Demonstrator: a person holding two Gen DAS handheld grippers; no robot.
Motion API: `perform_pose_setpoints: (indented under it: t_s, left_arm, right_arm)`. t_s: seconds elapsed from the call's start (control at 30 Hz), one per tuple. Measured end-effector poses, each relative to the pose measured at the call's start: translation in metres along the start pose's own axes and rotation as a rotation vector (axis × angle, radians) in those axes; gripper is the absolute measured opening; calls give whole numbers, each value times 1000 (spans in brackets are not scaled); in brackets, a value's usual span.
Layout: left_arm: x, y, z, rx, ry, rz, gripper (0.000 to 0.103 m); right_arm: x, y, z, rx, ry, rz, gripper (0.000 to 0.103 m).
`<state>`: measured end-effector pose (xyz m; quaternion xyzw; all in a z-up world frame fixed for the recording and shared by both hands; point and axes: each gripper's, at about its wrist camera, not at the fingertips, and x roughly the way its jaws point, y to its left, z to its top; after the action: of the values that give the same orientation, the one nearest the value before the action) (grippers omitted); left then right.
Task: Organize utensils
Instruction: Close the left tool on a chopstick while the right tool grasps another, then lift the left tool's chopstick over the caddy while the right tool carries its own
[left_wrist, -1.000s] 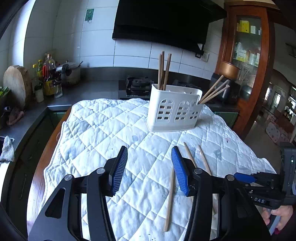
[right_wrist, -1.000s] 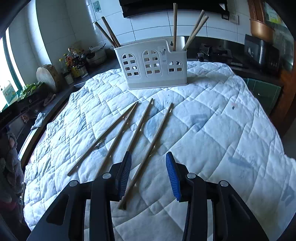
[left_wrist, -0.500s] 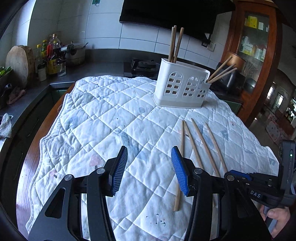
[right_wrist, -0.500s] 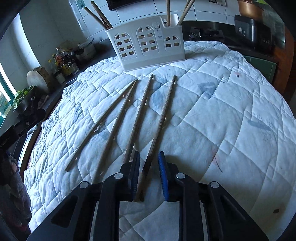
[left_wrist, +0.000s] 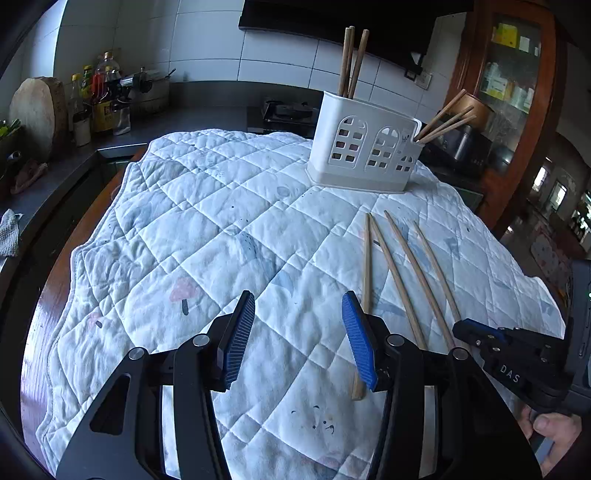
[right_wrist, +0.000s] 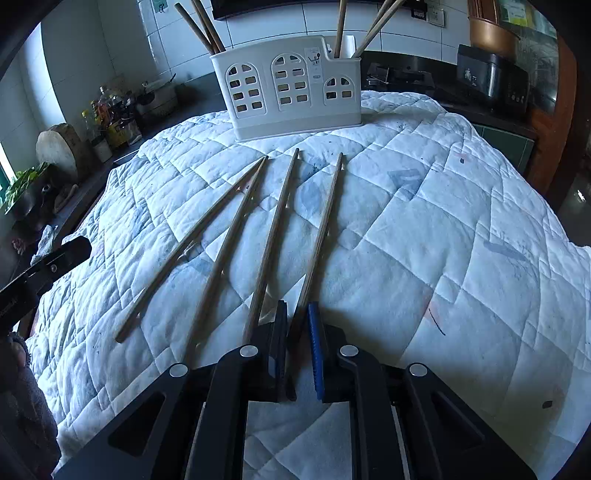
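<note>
The near ends of two chopsticks (right_wrist: 273, 236) slip out of sight behind the right hand-held gripper (right_wrist: 298, 314). The lower parts of the chopsticks standing in the white holder (right_wrist: 295, 88) are hidden by its walls, and their tops are cut off by the picture's upper edge. The bottles (left_wrist: 96, 96) on the far tabletop are too small to read.

A home kitchen: tiled wall (left_wrist: 280, 55), stove (left_wrist: 284, 110), condiment bottles (left_wrist: 98, 92) on the counter.
</note>
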<state>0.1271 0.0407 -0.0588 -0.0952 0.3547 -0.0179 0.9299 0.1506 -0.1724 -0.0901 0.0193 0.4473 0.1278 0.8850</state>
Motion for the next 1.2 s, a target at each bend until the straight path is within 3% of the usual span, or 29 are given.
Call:
perform_pose_setpoints:
  t_s: [0.17, 0.43, 0.67, 0.73, 1.2]
  left_arm:
    - [3, -7, -5, 18, 20, -21, 50]
    - [14, -30, -11, 74, 81, -115, 48]
    - [27, -44, -13, 92, 117, -137, 46]
    - [32, -45, -12, 86, 133, -152, 29]
    - [56, -48, -14, 80, 187, -114, 20]
  right_arm:
    - [3, 6, 0, -33, 4, -35, 12]
    - [-6, -9, 1, 27, -21, 33, 9]
    - [-33, -17, 7, 19, -99, 55, 7]
    - [-41, -19, 10, 12, -125, 57, 7]
    - [-87, -32, 39, -37, -262, 70, 7]
